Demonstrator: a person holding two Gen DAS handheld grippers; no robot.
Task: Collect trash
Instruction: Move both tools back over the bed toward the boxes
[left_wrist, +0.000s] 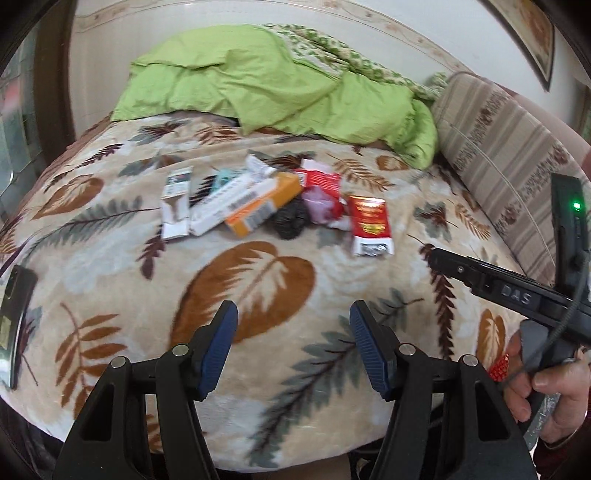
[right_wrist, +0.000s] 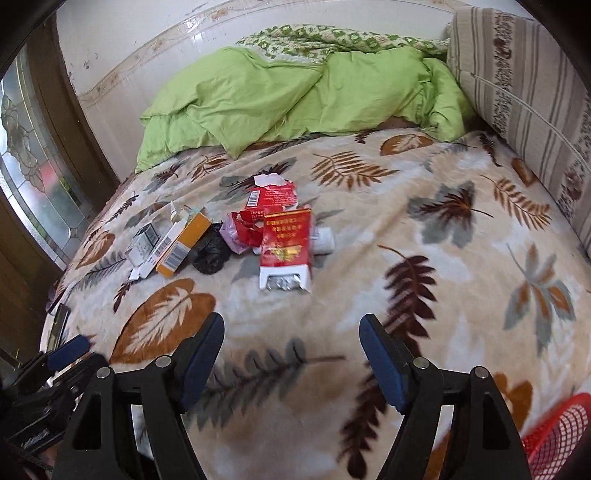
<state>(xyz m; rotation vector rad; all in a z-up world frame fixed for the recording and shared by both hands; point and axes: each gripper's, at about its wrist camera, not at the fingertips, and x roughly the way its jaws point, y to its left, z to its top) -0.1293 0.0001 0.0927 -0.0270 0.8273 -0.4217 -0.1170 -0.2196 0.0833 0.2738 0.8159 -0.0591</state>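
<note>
The trash lies in one loose heap on the bed's leaf-patterned blanket (right_wrist: 424, 258), well ahead of both tools. Nearest is a red carton (right_wrist: 285, 251) with its torn end facing the cameras. Behind it sit crumpled red wrappers (right_wrist: 273, 199), a black wad (right_wrist: 210, 254), an orange box (right_wrist: 184, 243) and some white cartons (left_wrist: 214, 206) overlapping at the left.

The left hand-held gripper (left_wrist: 293, 349) hangs over bare blanket with its jaws parted and nothing between them. The right hand-held gripper (right_wrist: 291, 358) is likewise spread wide and empty, probably to take the broad carton first. Both tilt downward toward the heap, which suits a reach from the bed's near edge.

A red mesh basket (right_wrist: 557, 439) shows at the right view's lower corner, likely the bin for the trash, though only a blurred part is visible. A dark phone (left_wrist: 16, 321) lies apart at the left edge.
</note>
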